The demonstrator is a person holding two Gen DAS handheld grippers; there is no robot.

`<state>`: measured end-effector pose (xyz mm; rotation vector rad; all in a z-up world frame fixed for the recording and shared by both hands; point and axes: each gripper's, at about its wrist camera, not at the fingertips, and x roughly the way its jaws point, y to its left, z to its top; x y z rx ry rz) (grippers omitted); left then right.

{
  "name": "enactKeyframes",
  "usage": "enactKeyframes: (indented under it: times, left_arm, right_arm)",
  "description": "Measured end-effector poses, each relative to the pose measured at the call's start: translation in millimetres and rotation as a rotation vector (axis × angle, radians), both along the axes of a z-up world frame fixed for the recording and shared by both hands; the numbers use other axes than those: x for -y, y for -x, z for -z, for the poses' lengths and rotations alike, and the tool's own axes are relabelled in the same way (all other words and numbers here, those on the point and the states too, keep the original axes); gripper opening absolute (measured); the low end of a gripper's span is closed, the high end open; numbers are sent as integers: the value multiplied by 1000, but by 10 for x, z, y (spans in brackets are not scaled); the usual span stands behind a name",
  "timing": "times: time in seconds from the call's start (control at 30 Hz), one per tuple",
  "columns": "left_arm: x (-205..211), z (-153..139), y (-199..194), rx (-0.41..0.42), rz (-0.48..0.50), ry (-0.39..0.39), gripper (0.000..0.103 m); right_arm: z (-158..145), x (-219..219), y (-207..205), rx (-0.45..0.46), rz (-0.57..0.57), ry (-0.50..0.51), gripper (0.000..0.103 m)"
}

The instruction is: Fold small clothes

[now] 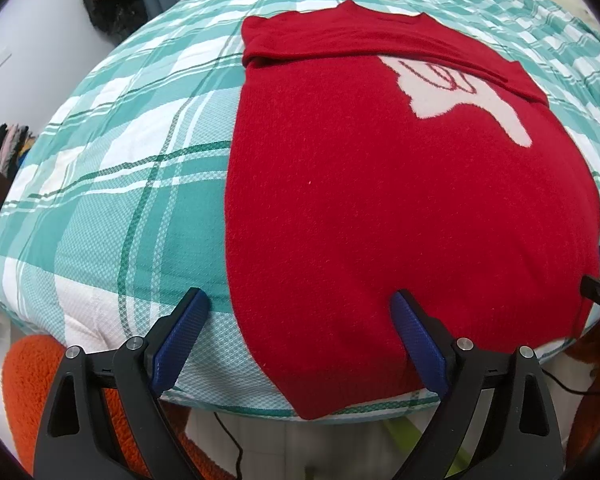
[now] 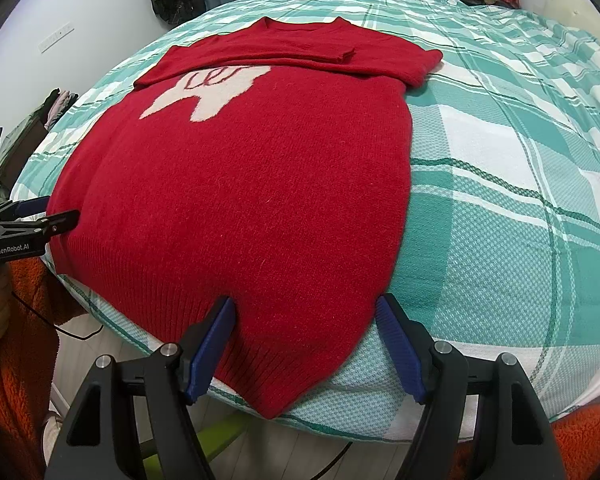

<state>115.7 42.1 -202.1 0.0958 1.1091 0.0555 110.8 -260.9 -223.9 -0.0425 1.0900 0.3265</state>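
Red sweater [image 1: 380, 208] laid flat on plaid bedspread [image 1: 140, 200]; left gripper [image 1: 300, 304] and right gripper [image 2: 304, 308] held apart, unclamped, over its near hem corners

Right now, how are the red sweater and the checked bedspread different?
The red sweater is one plain colour with a pale picture on it; the checked bedspread has teal and white squares. The sweater is smaller and lies on top; the bedspread spreads out beneath it. The sweater looks fuzzy, the bedspread flatter and woven. Both lie flat on the bed.
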Motion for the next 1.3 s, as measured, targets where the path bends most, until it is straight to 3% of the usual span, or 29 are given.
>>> enactKeyframes:
  times: [0.27,0.5,0.63,0.77,0.93,1.1,1.3]
  left_arm:
    - [-102,-28,178,-58,-8,0,93]
    - [-285,-265,450,22,-46,65,88]
    - [-355,-86,354,-58,-74,96,87]
    - [-445,72,279,-130,-133,115,87]
    - [-584,85,300,-138,-170,182,87]
    - [-511,100,262,-133,-133,160,82]
    - [-394,102,261,-127,-116,124,80]
  right_arm:
    - [-45,177,7,-62,26,-63,72]
    - [-199,604,167,-114,138,-178,72]
    - [-84,568,182,-197,83,-282,71]
    - [122,351,133,-263,4,-261,69]
    - [249,357,105,-288,19,-310,66]
    - [217,431,105,-281,19,-388,61]
    - [246,376,100,-296,15,-392,52]
